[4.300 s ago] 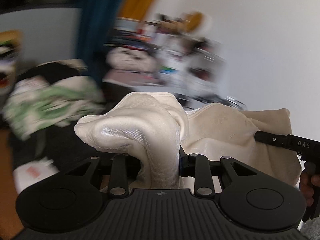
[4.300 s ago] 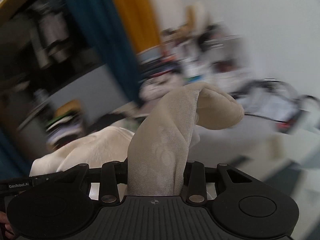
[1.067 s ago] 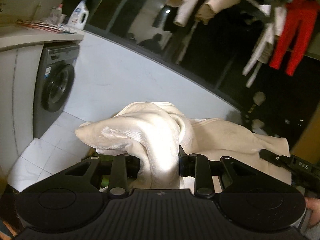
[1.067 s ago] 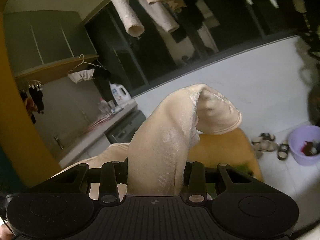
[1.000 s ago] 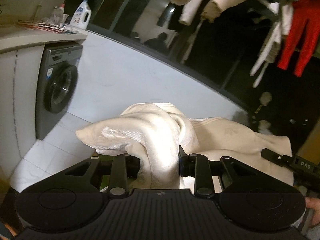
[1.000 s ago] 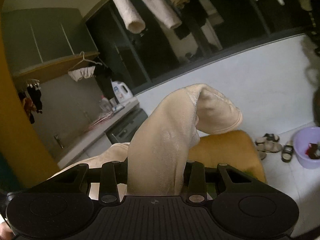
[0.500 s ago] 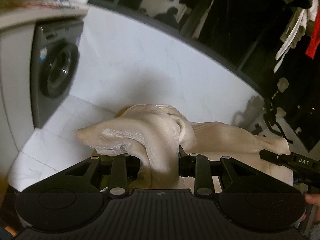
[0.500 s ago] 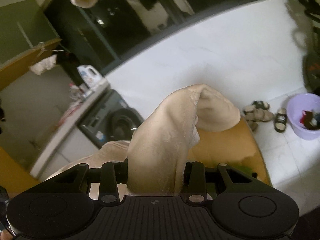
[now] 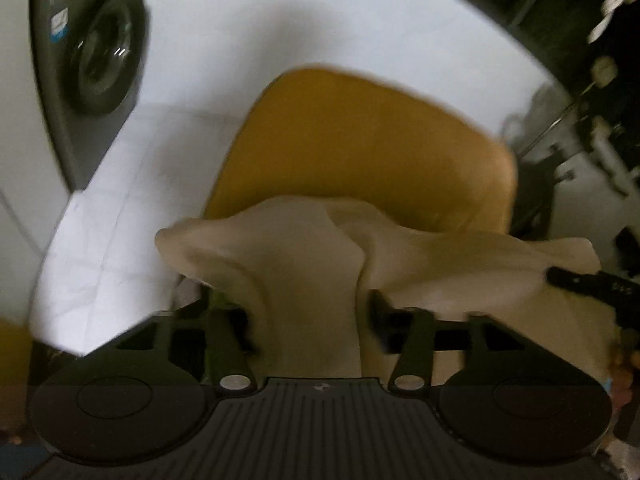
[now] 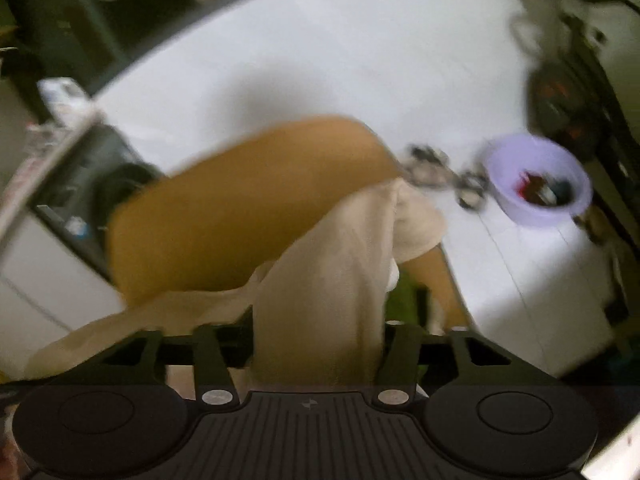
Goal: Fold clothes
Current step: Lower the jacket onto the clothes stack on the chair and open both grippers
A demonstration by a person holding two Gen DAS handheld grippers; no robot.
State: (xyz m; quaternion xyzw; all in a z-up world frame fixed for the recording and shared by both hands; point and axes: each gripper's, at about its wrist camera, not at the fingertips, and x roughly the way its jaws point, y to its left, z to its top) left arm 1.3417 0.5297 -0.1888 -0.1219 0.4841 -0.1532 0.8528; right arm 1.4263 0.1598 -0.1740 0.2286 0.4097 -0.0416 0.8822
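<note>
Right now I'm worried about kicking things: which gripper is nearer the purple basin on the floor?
Right. The right gripper has the purple basin ahead to its right; the left gripper is farther, washer side.

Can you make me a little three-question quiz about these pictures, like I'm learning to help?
1. True or false: the left hand-held gripper is shut on the cream garment.
2. What does the right hand-held gripper hold? A) the purple basin B) the cream garment C) a sandal
3. Fill in: past the garment lies a mustard-yellow ____.

Key
1. True; cloth is pinched between its fingers.
2. B; the purple basin sits on the floor, apart from it.
3. Tabletop, though blur makes that a best guess.
</note>
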